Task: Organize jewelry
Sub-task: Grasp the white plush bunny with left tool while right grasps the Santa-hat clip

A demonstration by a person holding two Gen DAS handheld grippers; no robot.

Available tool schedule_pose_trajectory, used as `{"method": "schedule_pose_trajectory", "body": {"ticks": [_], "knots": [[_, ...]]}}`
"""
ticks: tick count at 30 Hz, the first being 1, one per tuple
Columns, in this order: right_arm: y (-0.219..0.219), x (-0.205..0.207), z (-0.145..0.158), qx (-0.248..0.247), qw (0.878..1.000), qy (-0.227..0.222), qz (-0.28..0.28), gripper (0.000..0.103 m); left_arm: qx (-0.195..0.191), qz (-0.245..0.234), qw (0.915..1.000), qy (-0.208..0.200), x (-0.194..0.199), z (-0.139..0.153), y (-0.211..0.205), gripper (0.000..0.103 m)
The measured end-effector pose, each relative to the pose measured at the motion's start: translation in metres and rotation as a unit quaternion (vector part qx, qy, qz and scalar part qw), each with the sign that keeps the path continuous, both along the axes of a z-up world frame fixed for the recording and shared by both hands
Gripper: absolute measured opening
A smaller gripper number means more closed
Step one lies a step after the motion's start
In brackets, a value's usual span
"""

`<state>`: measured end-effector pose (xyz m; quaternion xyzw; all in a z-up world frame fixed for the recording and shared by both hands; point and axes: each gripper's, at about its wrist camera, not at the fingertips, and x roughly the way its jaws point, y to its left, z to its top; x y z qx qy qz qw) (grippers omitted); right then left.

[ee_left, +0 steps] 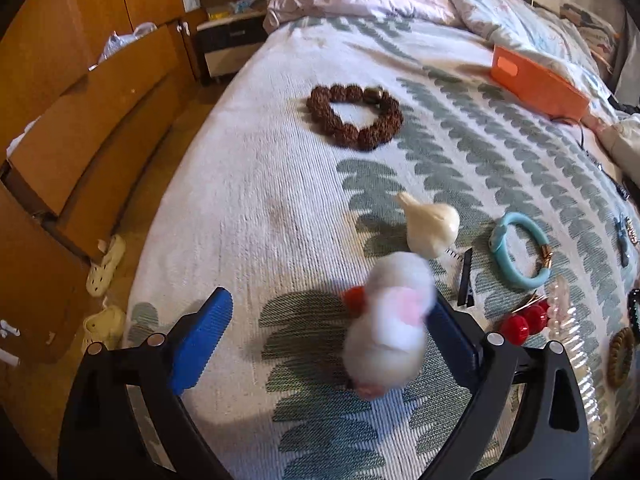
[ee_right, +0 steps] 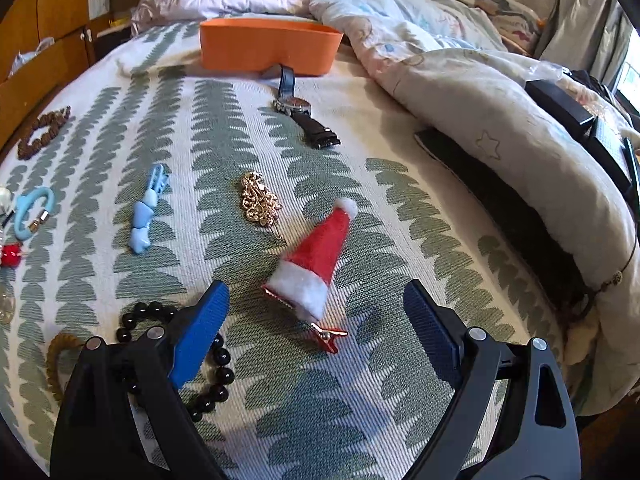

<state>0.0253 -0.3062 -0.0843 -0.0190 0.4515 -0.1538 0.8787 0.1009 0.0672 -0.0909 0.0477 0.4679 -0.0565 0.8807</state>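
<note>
Left gripper (ee_left: 328, 344): jaws spread wide, blue ribbed pads on black arms, low in the frame; nothing clamped.
Fluffy toy (ee_left: 390, 320): white and pink fuzz with a red bit, blurred, between the left jaws and against the right pad; whether it is touching the bed cannot be told.
Right gripper (ee_right: 316, 332): jaws wide apart, hovering low over the bed, holding nothing.
Santa hat clip (ee_right: 316, 258): red felt cone, white fluffy trim and pompom, on a shiny red metal clip; centre of the right view, just ahead of the open jaws.
Bed cover (ee_right: 360, 216): woven cream cloth with grey-green leaf rows.
Wooden bead bracelet (ee_left: 354, 116): knobbly brown beads in a ring, upper centre of the left view.
Black bead bracelet (ee_right: 212, 368): glossy round beads, lower left, partly under the left pad.
Gold ornament (ee_right: 260, 204): filigree metal, middle of the right view.
Blue bow clip (ee_right: 146, 212): smooth plastic, left of the gold piece.
Watch (ee_right: 304, 114): metal case, dark strap, upper centre.
Orange box (ee_right: 270, 48): open, smooth walls, top of the right view.
Blue bangle (ee_left: 520, 250): smooth ring, right side of the left view.
</note>
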Motion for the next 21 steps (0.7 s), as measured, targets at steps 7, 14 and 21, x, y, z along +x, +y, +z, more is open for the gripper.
{"method": "schedule_pose_trajectory", "body": {"ticks": [7,14,21], "knots": [[-0.007,0.0,-0.002,0.064,0.998,0.005,0.005,0.061,-0.007,0.005,0.9999,0.008,0.002,-0.003,0.001,0.093],[-0.011,-0.005,-0.001,0.085,0.996,0.002,0.007,0.049,-0.005,-0.005,0.9999,0.009,-0.002,-0.003,-0.002,0.081],[-0.019,-0.011,0.001,0.112,0.994,-0.003,0.001,0.034,0.003,-0.014,0.9999,0.001,-0.007,0.0,-0.006,0.058]]}}
